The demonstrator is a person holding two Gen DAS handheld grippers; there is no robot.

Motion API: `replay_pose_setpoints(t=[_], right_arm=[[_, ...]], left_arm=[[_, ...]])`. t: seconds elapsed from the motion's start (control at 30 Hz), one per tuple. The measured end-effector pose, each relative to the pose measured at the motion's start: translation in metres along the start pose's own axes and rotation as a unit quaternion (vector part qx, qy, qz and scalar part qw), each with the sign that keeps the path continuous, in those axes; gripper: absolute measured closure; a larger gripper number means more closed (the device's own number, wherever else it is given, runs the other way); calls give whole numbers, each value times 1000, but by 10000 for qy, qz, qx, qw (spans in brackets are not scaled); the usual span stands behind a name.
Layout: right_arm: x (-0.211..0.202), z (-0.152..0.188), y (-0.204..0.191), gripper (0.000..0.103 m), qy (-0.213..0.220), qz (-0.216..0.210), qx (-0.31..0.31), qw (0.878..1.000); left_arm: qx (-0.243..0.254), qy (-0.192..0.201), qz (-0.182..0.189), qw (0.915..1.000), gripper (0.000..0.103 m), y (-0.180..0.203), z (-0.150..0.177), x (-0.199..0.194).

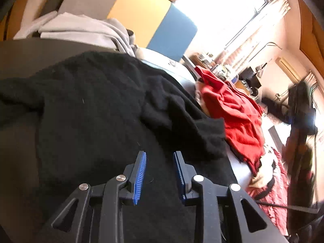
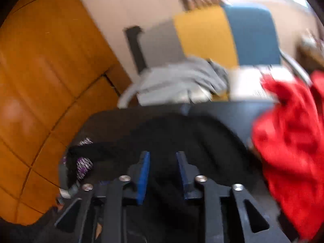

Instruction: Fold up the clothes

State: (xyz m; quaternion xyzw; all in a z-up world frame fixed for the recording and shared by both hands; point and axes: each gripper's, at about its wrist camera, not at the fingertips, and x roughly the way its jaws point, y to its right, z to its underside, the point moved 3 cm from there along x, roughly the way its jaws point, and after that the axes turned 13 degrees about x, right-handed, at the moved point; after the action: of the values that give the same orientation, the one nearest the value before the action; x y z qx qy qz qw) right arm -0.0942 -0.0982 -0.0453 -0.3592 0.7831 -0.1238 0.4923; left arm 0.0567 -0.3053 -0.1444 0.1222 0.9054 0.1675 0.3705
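- My left gripper (image 1: 159, 156) hangs over the black sweater (image 1: 105, 105) with its blue pads spread and nothing between them
- My right gripper (image 2: 163, 156) is spread too, empty, above the same black sweater (image 2: 182, 137); this view is blurred, so I can't tell whether the fingertips touch the cloth
- The black sweater lies rumpled on the dark table (image 1: 30, 54), bunched in ridges with no clean crease; I judge its fold has not really begun
- A grey hoodie (image 1: 85, 30) sits at the far edge of the table in what looks like a flat, layered stack, so I take that one as probably done
- A red garment (image 1: 232, 109) lies in a crumpled heap just beside the sweater, clearly unfolded
- By my reckoning one piece is finished and two remain: first I need to flatten the sweater and find an edge to pinch, then deal with the red one
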Motion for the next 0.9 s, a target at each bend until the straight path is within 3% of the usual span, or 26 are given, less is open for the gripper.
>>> replay_pose_setpoints(t=[0.1,0.2,0.3,0.37,0.43,0.6,0.67,0.7,0.73,0.87,0.9], right_arm=[[23,37,47,65,-404,428,448,9973],[46,72,83,65,-745,600,801,9922],[59,92,96,65,-875,495,998,9899],[60,94,96,63,-825,393,987,9909],[61,95,96,53,-792,284,969,9917],[62,97,97,51,-771,30,1010,9919],[61,96,98,51,-751,-108,1097,9911],[61,96,99,51,-740,-181,1156,9904],[60,96,100,51,-729,-254,1217,9896],[56,98,104,51,-695,-404,1325,9879],[54,98,104,50,-689,-405,1330,9879]], left_arm=[[5,-57,23,10000,65,2,-24,10],[109,-201,58,9997,57,16,-61,29],[284,-771,235,9963,56,28,-91,65],[340,-1249,313,9911,55,31,-104,96],[476,-1600,203,9858,55,33,-113,125],[905,-2482,242,9642,56,45,-115,183],[1170,-2723,68,9550,68,50,-111,195],[1297,-2740,-112,9529,86,51,-109,197],[1423,-2756,-291,9502,97,52,-108,199],[955,-1848,-154,9780,99,41,-135,162],[805,-1371,21,9873,99,39,-148,140]])
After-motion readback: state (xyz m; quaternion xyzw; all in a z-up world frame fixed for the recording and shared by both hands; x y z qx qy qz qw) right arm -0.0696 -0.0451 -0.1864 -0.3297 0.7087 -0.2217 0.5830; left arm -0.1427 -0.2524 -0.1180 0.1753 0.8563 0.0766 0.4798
